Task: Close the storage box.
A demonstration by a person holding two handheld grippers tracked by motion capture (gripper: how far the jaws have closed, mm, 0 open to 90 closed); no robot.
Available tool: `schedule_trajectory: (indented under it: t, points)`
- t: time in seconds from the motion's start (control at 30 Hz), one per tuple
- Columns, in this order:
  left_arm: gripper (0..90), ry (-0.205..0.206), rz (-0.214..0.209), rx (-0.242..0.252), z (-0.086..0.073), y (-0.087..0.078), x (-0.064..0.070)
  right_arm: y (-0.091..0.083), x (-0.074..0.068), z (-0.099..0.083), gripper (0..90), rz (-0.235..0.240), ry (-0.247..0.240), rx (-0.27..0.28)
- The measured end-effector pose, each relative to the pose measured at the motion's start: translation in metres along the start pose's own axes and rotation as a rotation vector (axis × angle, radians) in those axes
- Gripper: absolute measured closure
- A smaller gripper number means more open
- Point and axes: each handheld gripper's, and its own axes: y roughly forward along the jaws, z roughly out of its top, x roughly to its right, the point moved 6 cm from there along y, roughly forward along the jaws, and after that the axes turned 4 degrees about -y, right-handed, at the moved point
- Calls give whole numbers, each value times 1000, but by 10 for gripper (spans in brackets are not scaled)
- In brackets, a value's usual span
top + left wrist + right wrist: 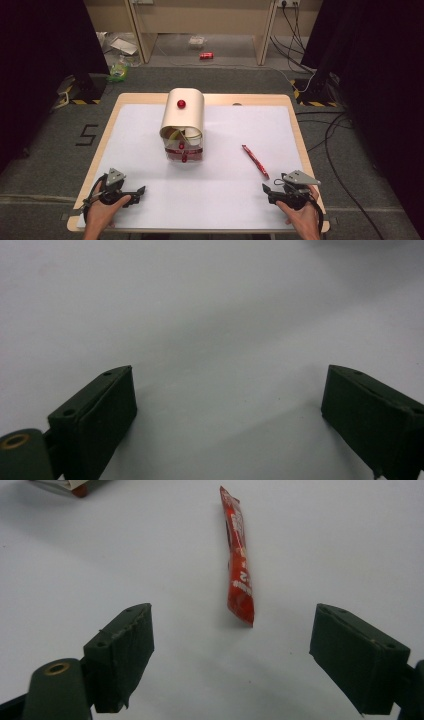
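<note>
Since the red sachet (239, 560) lies flat on the white table (150, 200) just ahead of the right gripper (232, 645), with its near end pointing between the wide-spread jaws, the step in hand looks like a pick of that packet. To do it well, I judge the gripper should come down so the jaws straddle the narrow width, not the length, and close near the middle so the limp packet does not droop or slip. The left gripper (227, 405) rests over bare table with its jaws also wide apart, well away from the bread box (182, 125) at the centre.
</note>
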Motion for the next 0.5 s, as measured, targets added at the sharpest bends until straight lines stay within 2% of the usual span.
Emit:
schedule_trajectory:
  t: [0.3, 0.5]
  points:
    - [66, 1, 0, -1, 0, 0, 0, -4, -2, -11, 172, 4, -6, -37]
    - [66, 0, 0, 0, 0, 0, 0, -3, -3, -19, 172, -3, -36, -81]
